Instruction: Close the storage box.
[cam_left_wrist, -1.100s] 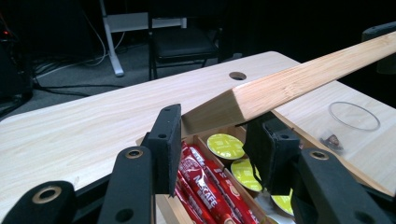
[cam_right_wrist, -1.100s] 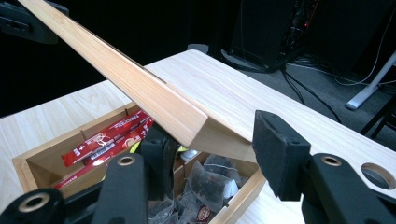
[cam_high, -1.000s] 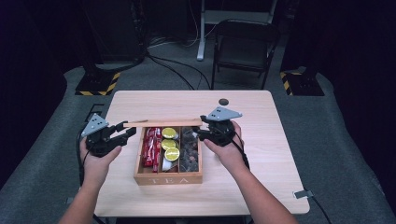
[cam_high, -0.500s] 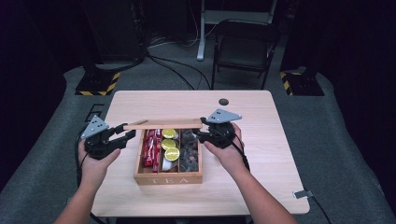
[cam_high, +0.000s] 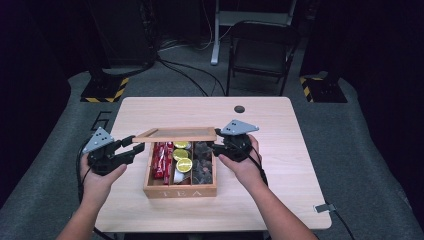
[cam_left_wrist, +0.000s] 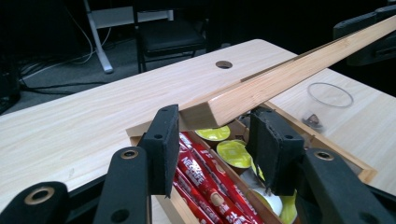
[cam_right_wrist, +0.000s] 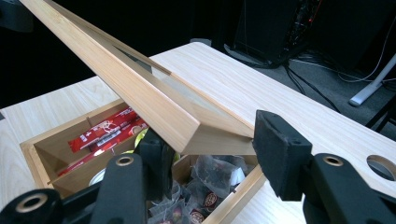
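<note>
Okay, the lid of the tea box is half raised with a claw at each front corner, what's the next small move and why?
Probably keep swinging the lid up and back on its rear edge. It stands only partly raised over the tea box, the left claw has just been opening with the lid's corner between its pads, and the right claw brackets the other corner, so the right should carry it.

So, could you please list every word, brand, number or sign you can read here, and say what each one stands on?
"TEA": on the front wall of the wooden box.
"NESCAFE": on the red sachets in the box, partly covered.
"6": on the grey floor mat left of the table.
Print on the tea bags: too small to read.
</note>
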